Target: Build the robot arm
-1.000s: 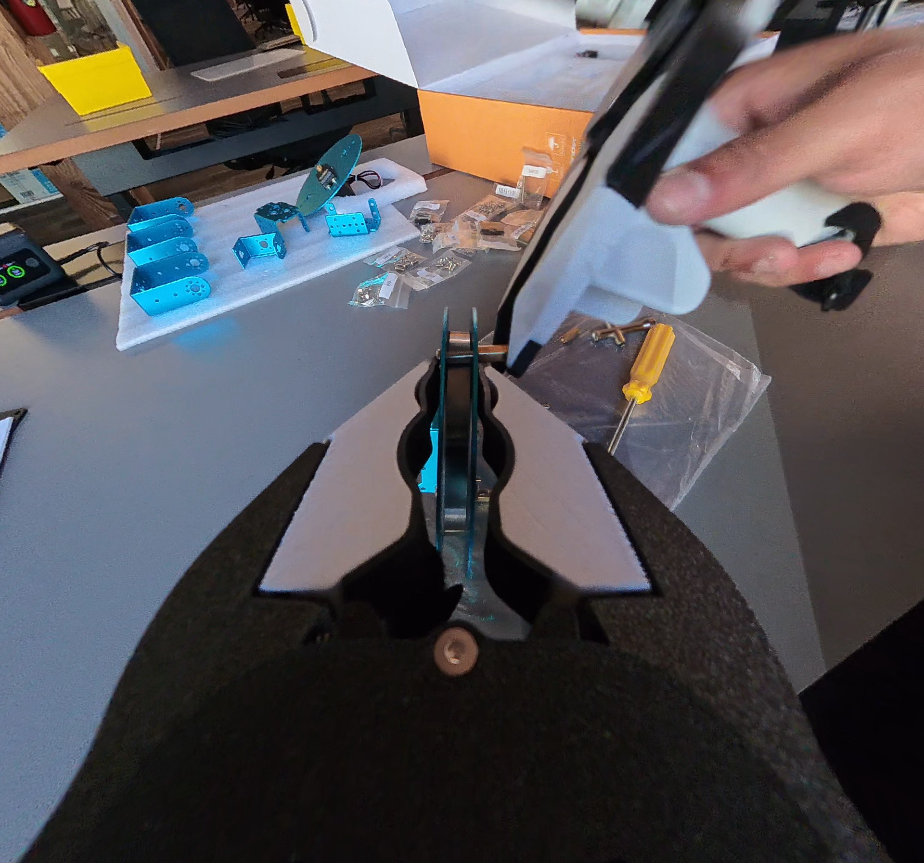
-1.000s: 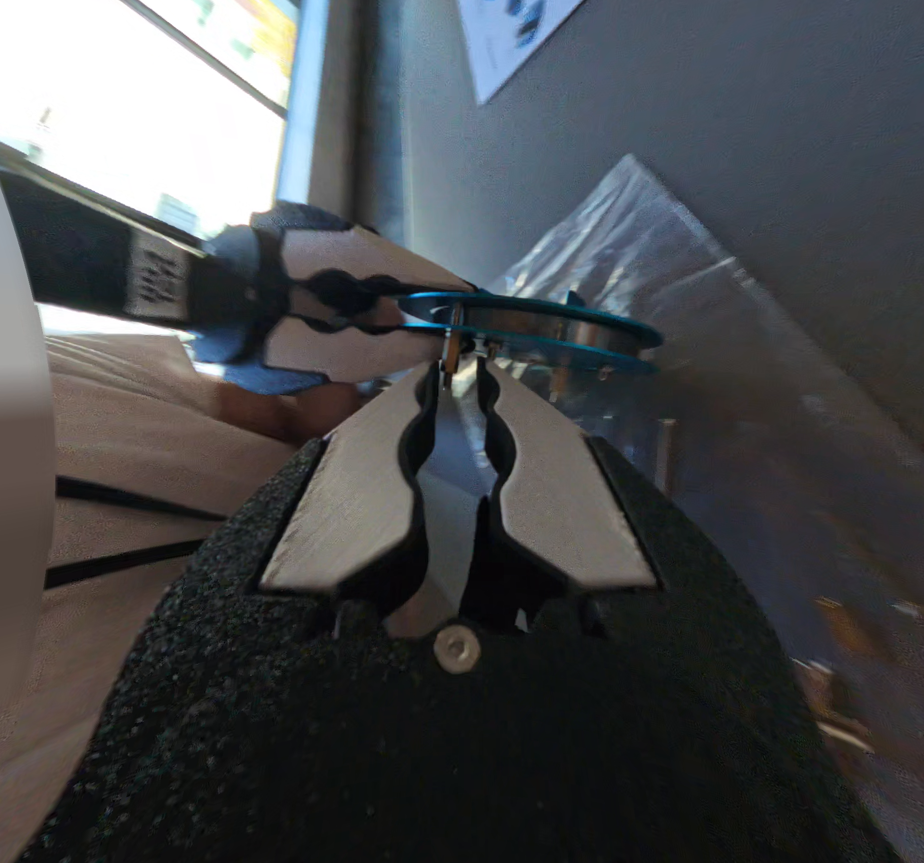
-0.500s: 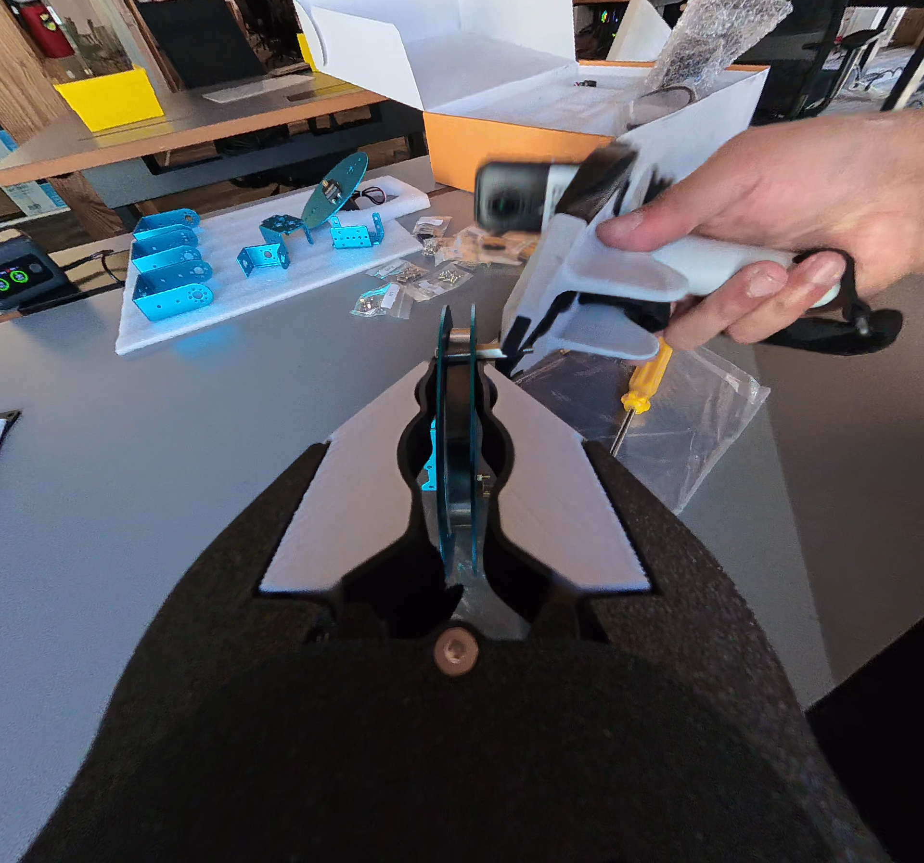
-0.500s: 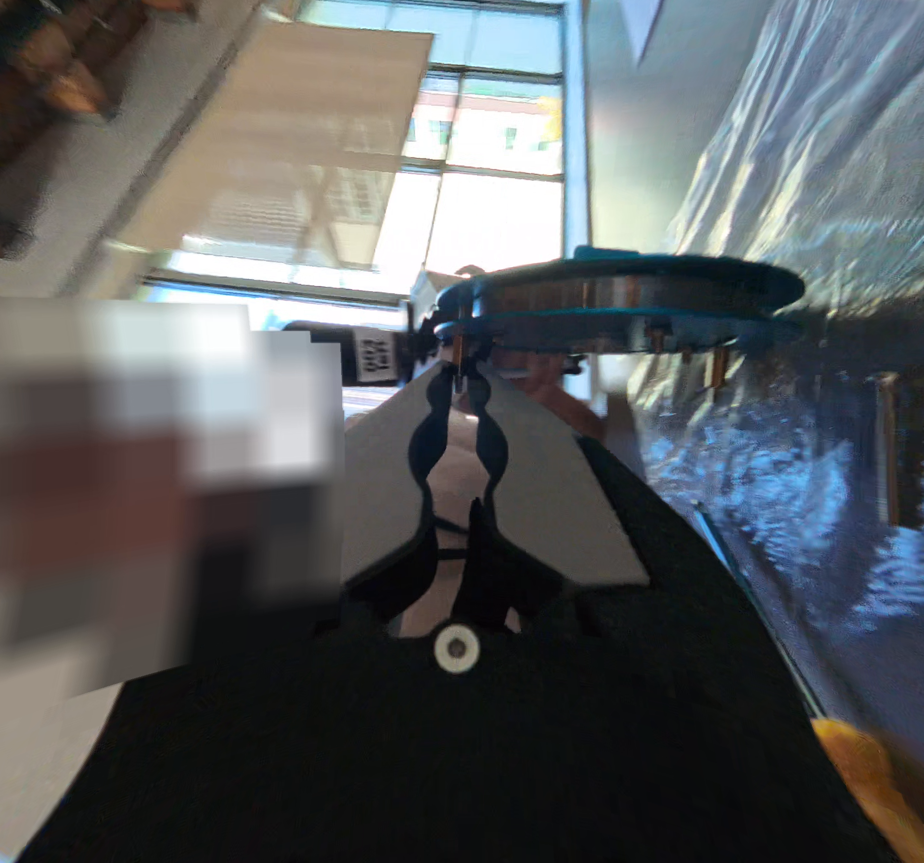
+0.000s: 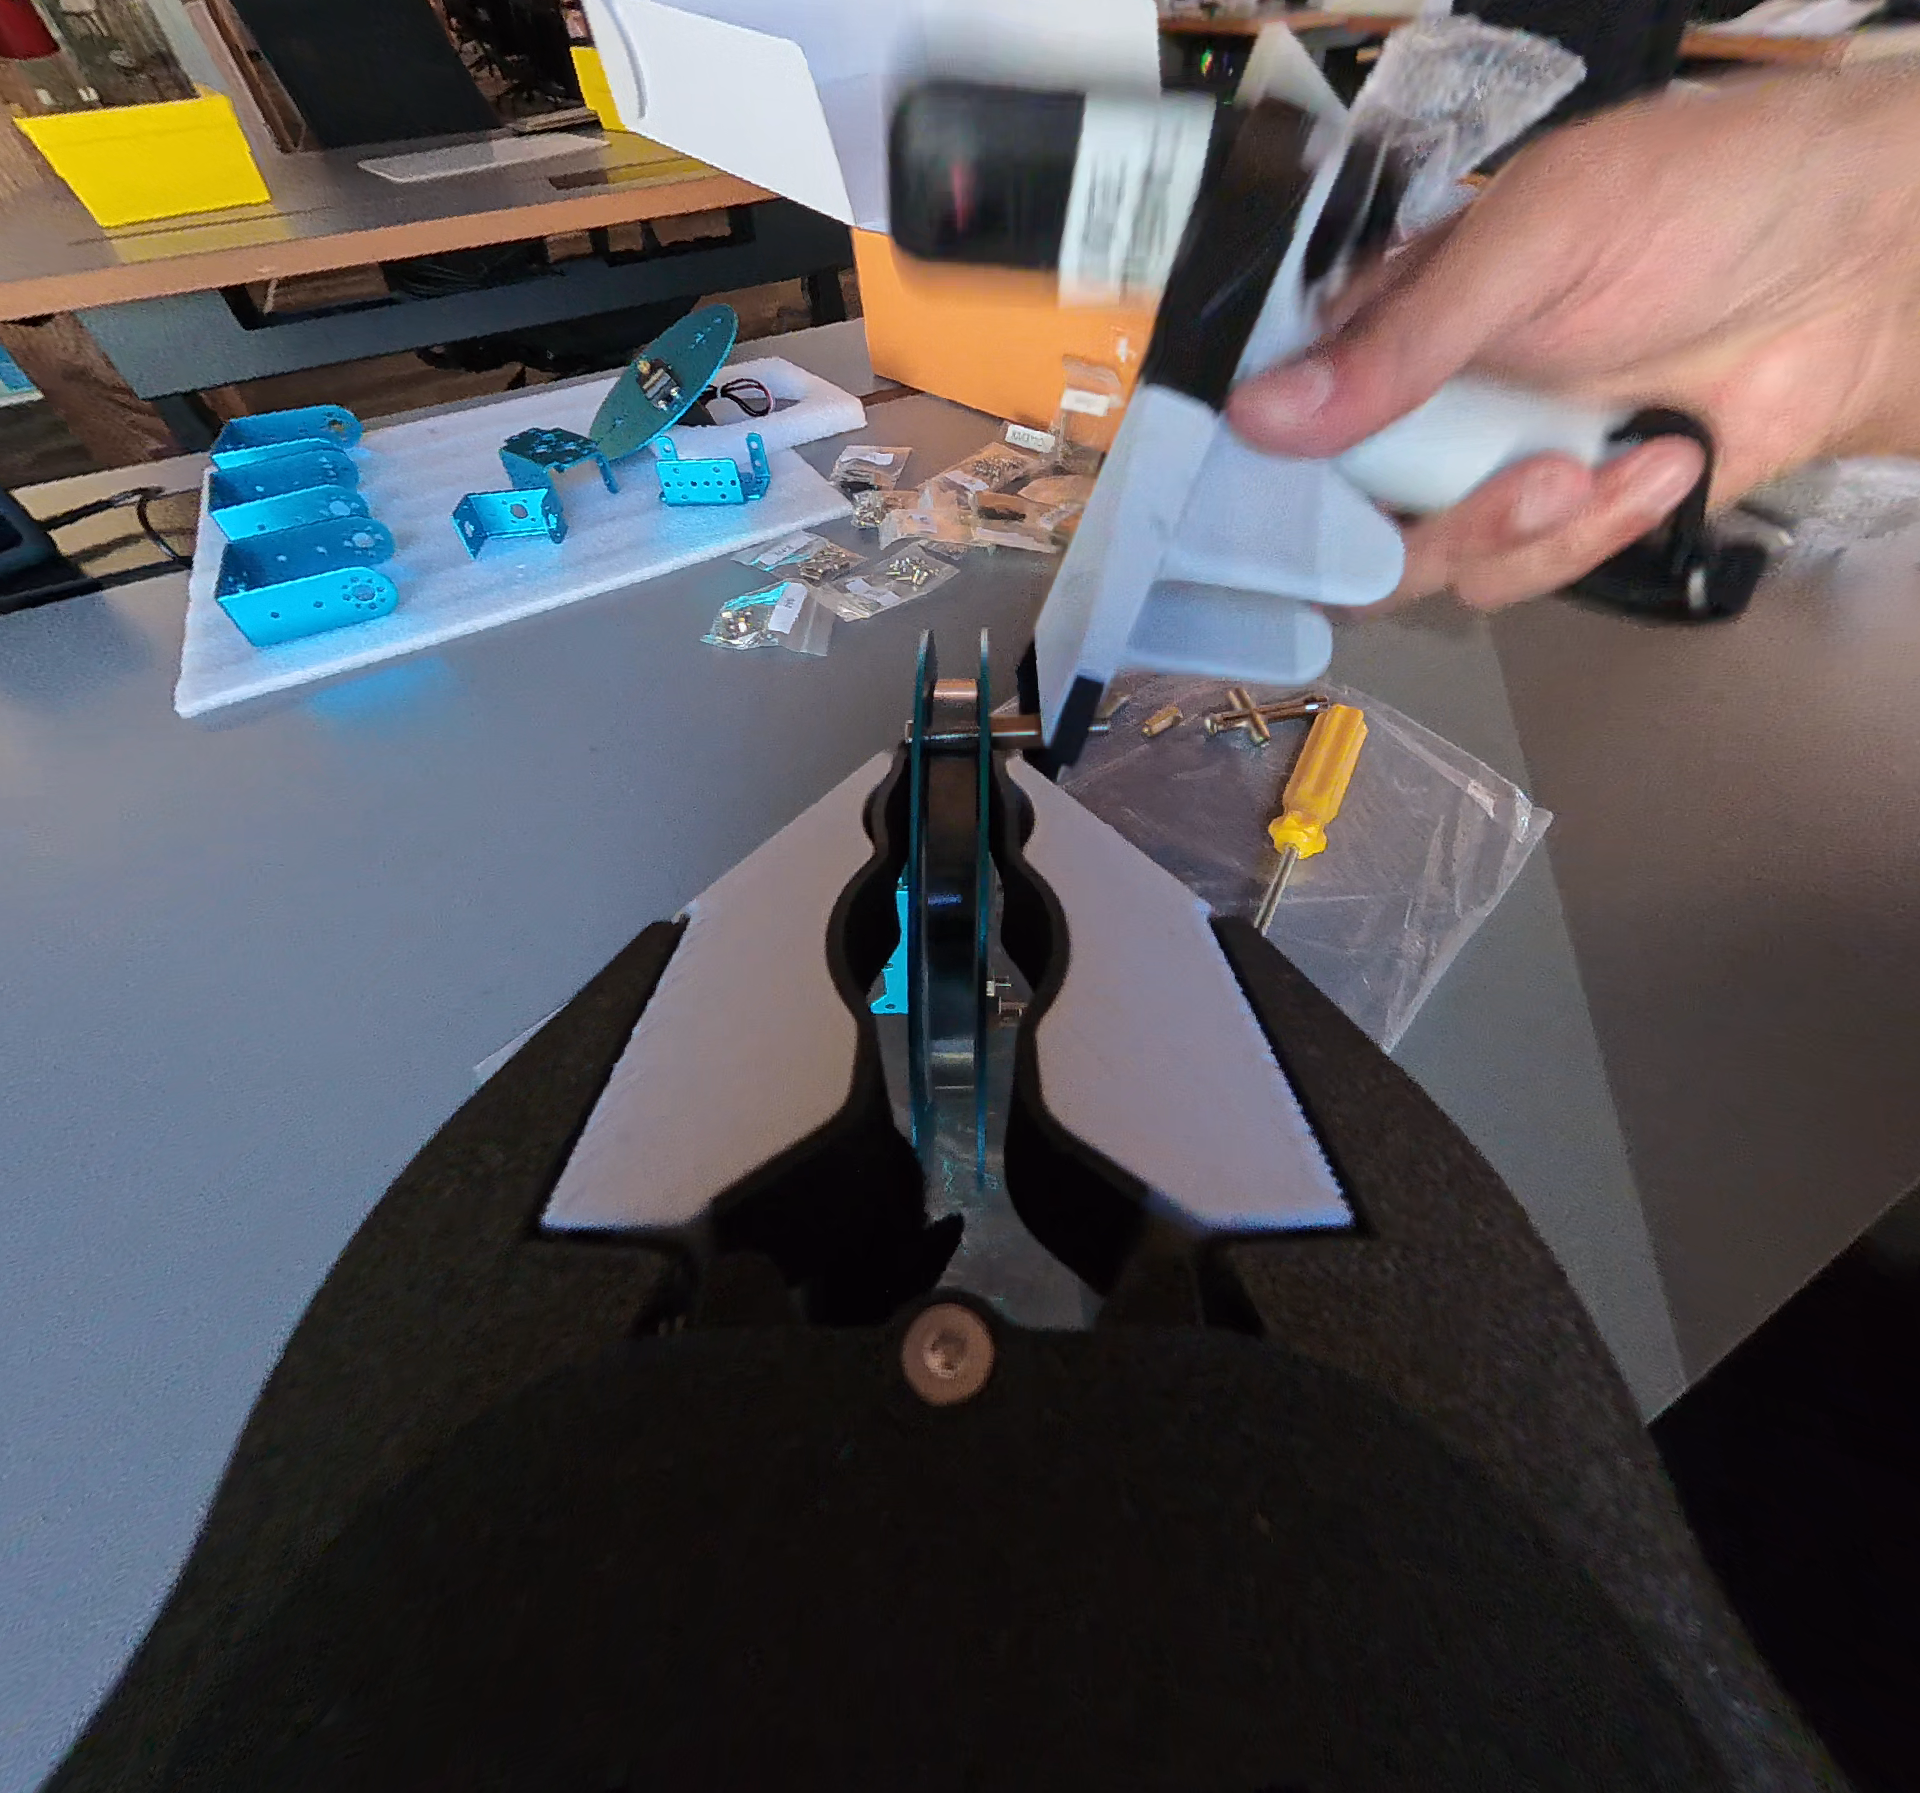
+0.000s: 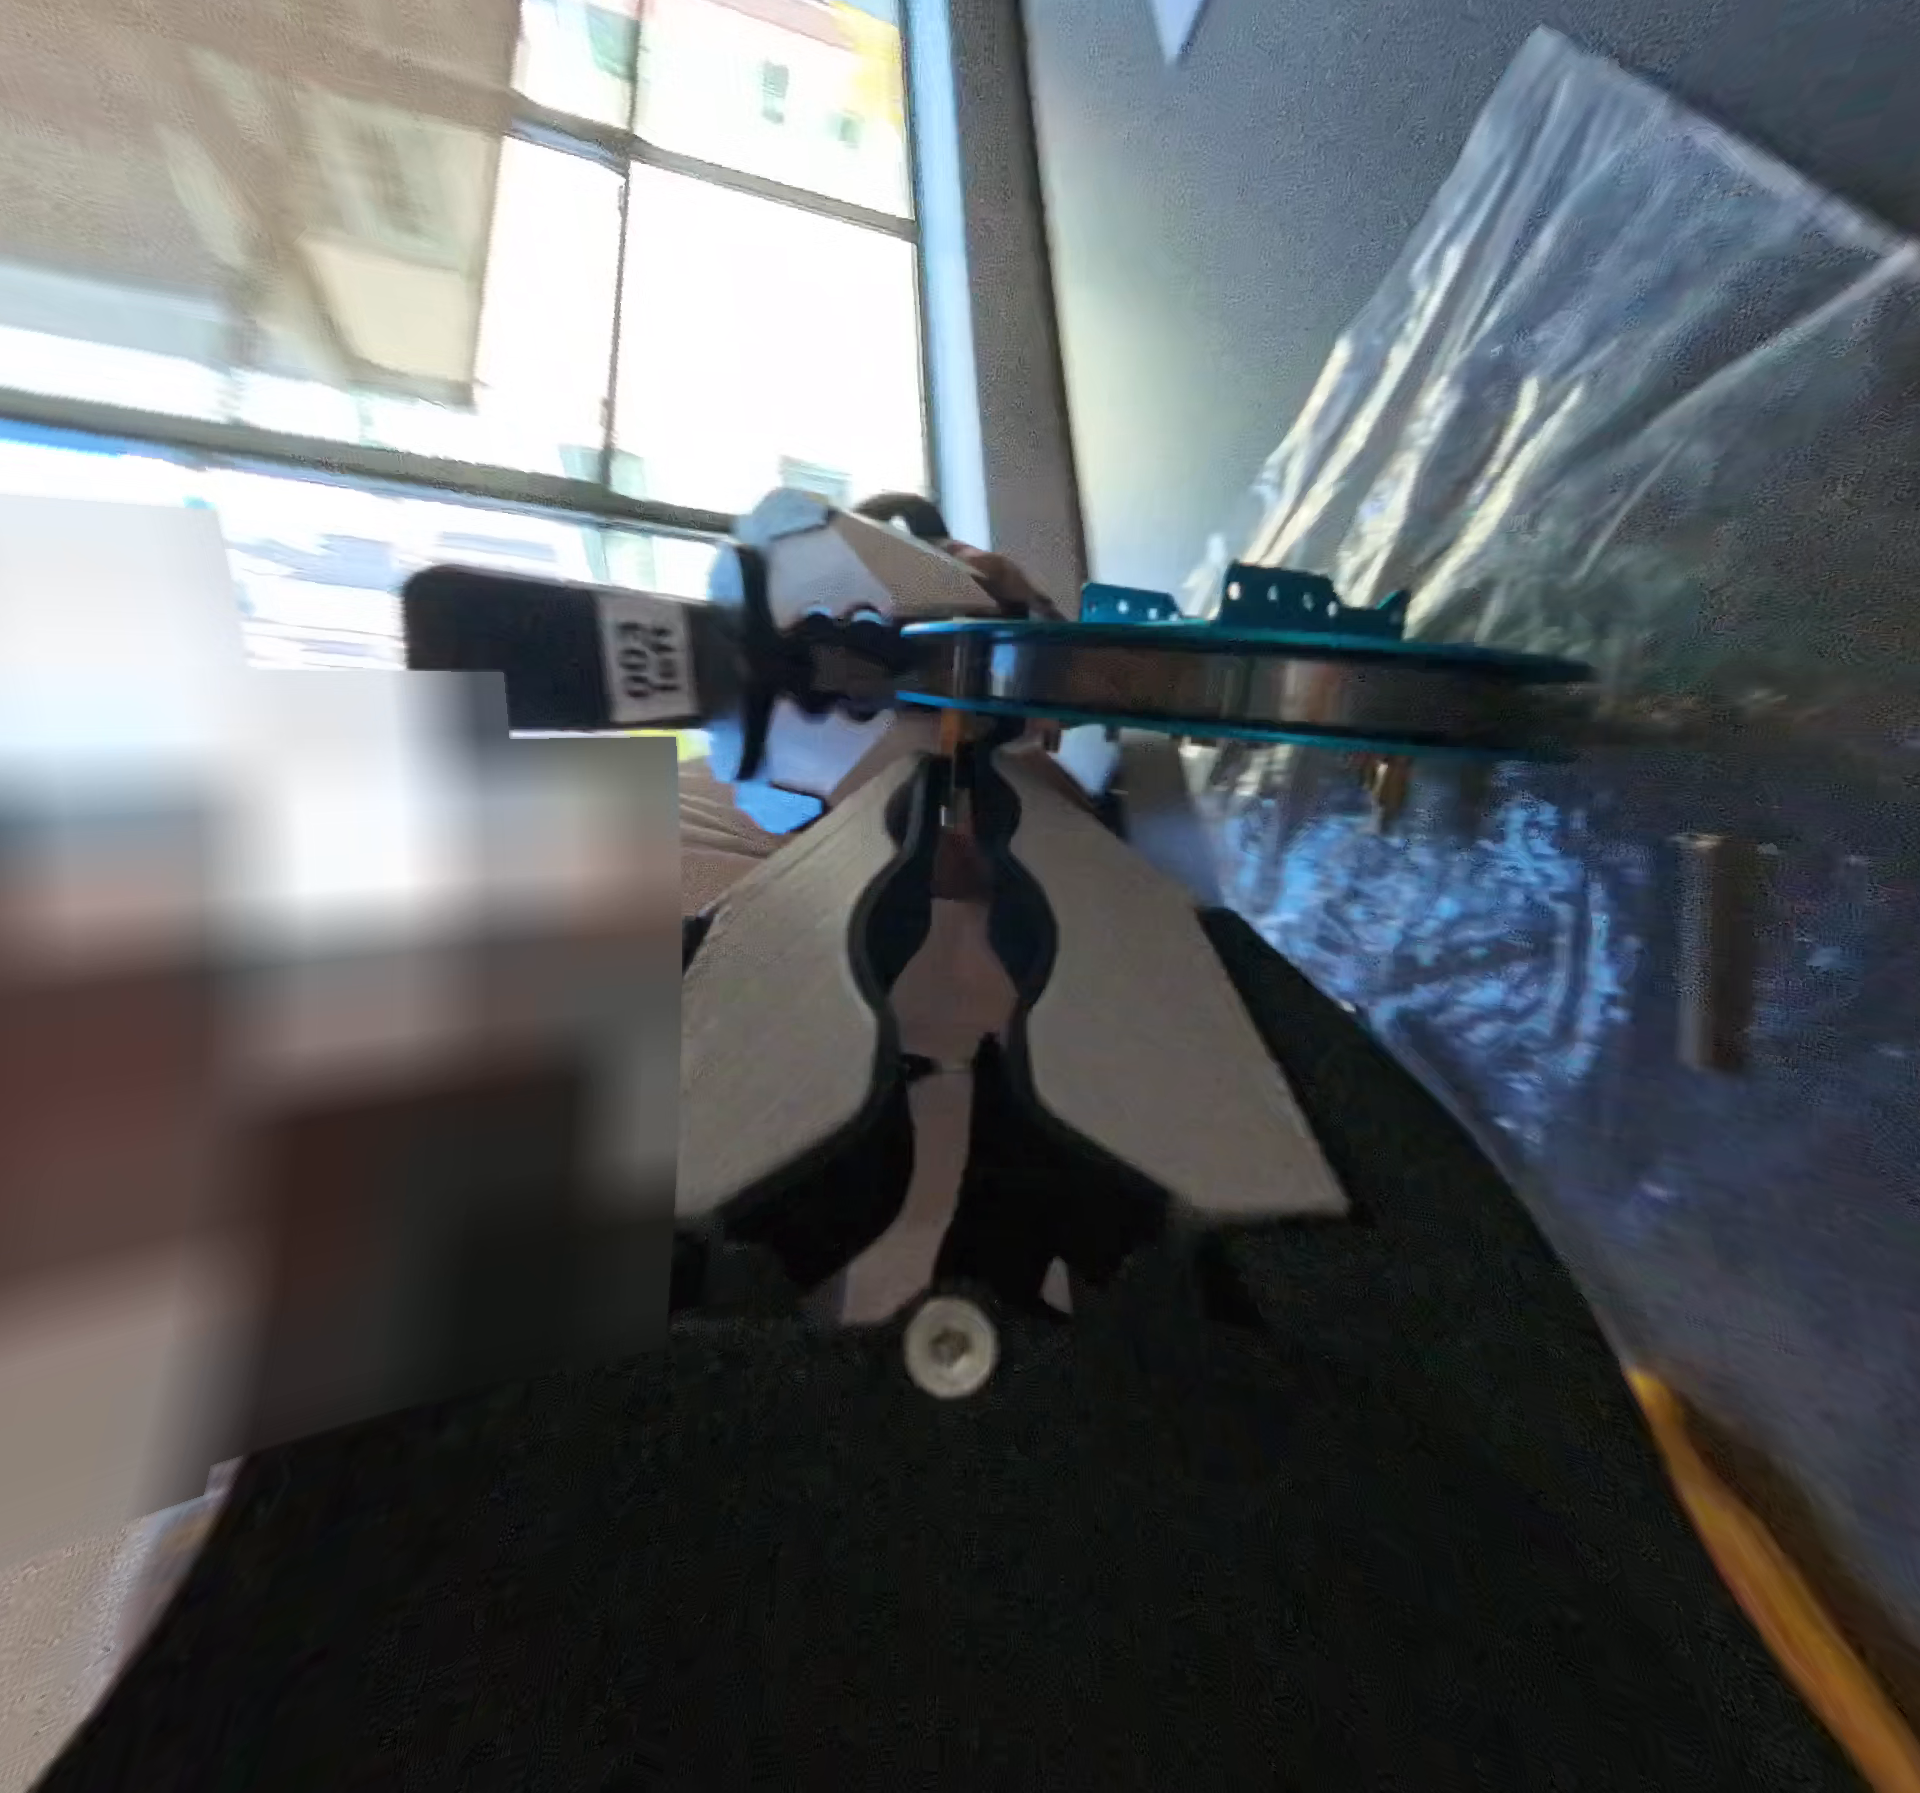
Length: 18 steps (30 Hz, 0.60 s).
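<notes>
Now, left gripper [image 5: 951, 767]: clamped on the discs [image 5: 948, 964], held edge-on above the table [image 5: 416, 912].
Right gripper [image 6: 951, 772]: pinched on a pin [image 5: 1023, 727] at the discs' rim, coming in from 1 o'clock; a hand [image 5: 1662, 309] holds it.
Bag [image 5: 1403, 912]: at 2 o'clock, with a screwdriver [image 5: 1311, 787] on it.
Foam [image 5: 582, 590]: at 10 o'clock, bearing blue brackets [image 5: 301, 538].
Box [image 5: 935, 18]: at 12 o'clock, open.

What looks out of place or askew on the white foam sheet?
On the white foam sheet, the teal oval plate is propped up at a tilt against a blue bracket, while the other blue brackets lie flat in a neat column. Nothing looks spilled or damaged.
</notes>
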Available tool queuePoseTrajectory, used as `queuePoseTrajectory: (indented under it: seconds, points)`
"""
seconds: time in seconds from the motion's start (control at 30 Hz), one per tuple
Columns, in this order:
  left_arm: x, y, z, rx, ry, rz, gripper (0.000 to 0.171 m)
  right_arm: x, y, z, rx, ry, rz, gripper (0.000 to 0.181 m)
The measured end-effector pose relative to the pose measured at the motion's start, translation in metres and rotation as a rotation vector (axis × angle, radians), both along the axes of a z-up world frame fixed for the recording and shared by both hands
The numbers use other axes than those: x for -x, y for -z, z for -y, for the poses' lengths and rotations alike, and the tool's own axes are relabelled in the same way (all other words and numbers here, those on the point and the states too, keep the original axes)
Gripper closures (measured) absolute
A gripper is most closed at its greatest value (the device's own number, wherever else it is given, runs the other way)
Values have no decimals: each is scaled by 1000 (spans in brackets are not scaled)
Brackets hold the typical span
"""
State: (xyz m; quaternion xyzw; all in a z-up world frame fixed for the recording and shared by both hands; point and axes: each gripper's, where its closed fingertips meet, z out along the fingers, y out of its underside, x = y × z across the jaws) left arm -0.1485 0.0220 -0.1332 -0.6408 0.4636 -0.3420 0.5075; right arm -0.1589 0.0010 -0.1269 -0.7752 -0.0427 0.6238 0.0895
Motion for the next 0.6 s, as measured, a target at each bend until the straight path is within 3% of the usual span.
queuePoseTrajectory:
  seconds: [0.07,0.1,0.17,0.33,0.4,0.47,0.53,0.6]
  points:
    - [4,0,-4,36,12,15,160,4,-4,-3,203,64,-336,177]
    - [5,0,-5,51,24,18,160,6,-4,-4,179,83,-348,177]
    - [6,1,-6,58,35,11,160,8,-3,-4,25,96,-181,176]
    - [3,1,-5,73,36,-28,160,2,8,-6,-514,-14,576,167]
    - [2,1,-5,74,32,-37,160,3,16,-4,-589,-87,774,174]
    - [4,2,-6,54,28,-43,160,3,16,-7,-621,-99,855,175]
    - [7,2,-4,50,45,-32,160,8,15,-2,-487,-80,710,177]
    - [8,2,-2,27,50,-16,160,17,10,3,-189,-26,308,179]
